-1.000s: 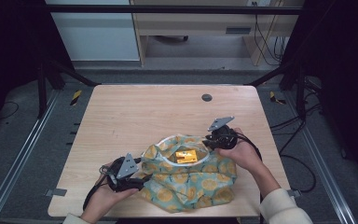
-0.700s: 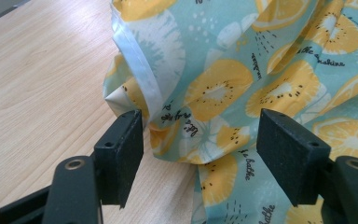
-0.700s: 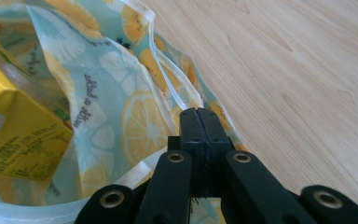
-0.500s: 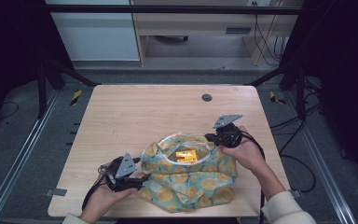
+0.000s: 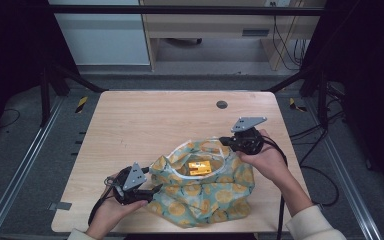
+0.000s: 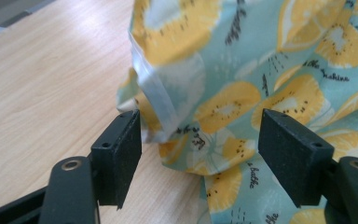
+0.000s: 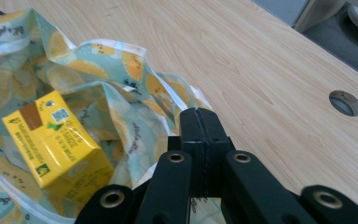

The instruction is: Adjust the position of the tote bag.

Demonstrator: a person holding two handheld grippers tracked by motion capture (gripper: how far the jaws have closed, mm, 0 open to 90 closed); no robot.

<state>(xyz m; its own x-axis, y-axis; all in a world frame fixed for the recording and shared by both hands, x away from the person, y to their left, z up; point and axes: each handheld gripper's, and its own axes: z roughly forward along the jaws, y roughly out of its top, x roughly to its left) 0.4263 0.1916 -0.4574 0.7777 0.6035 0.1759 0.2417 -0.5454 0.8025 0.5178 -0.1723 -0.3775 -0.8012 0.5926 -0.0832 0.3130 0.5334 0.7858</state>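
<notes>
A teal cloth bag (image 5: 207,197) printed with yellow fruit slices lies on the wooden table (image 5: 145,125), its mouth held open. Inside rests a yellow carton (image 5: 200,167), also seen in the right gripper view as the carton (image 7: 51,135) lying on its side. My right gripper (image 5: 224,141) is at the bag's right rim; in its own view the gripper (image 7: 198,126) has its jaws pressed together on the rim of the bag (image 7: 98,70). My left gripper (image 5: 152,190) is at the bag's left corner. In its own view the gripper (image 6: 200,154) stands open, with the bag (image 6: 261,70) bunched between the jaws.
A round cable hole (image 5: 222,104) sits at the table's far right, and the same hole (image 7: 346,102) lies just beyond my right gripper. Bare wood stretches behind and left of the bag. The bag's lower edge lies close to the table's front edge.
My right gripper has drawn the bag's rim to the right and slightly away, widening the mouth. The left gripper has barely moved.
</notes>
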